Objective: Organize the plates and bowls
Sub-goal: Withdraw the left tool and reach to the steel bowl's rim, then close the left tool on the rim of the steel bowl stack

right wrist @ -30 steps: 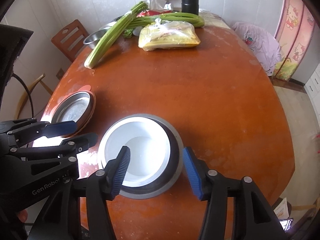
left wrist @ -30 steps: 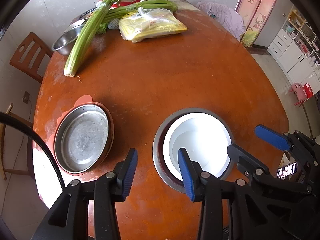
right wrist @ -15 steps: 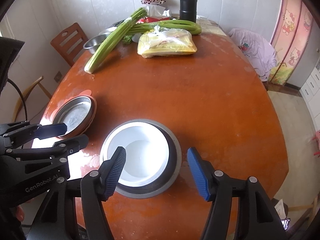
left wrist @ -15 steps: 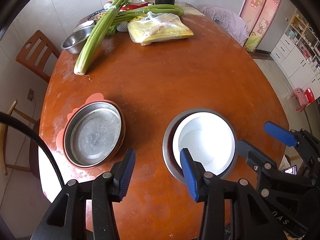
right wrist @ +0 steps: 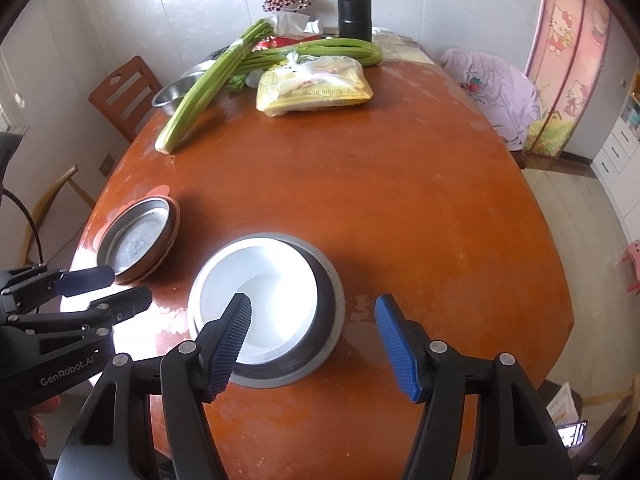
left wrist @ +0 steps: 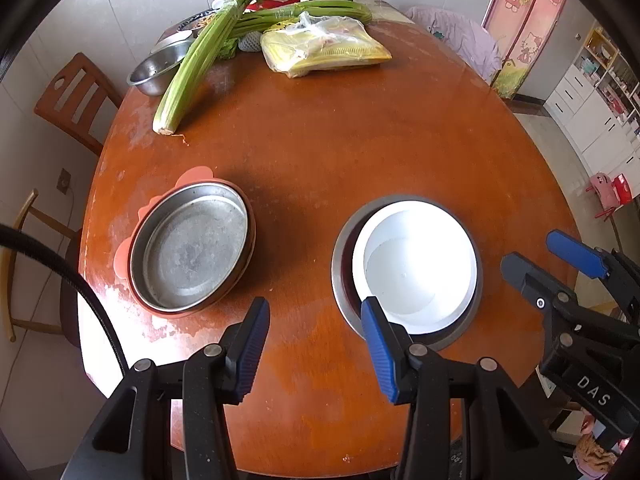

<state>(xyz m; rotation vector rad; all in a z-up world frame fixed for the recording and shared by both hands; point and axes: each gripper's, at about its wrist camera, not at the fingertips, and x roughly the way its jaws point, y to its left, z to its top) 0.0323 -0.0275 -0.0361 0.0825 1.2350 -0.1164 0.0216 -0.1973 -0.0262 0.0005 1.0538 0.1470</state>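
On the left of the worktop (left wrist: 360, 152) a steel plate (left wrist: 192, 250) is nested in an orange plate (left wrist: 192, 172), just beyond the empty, released fingers of the left gripper (left wrist: 312, 344). To the right, a white bowl (left wrist: 418, 266) sits off-centre in a steel bowl (left wrist: 340, 268). The right gripper (right wrist: 314, 346) hovers wide apart and empty, its left finger (right wrist: 230, 340) over the white bowl's near rim; pinching that smooth rim could tip or slide both bowls.
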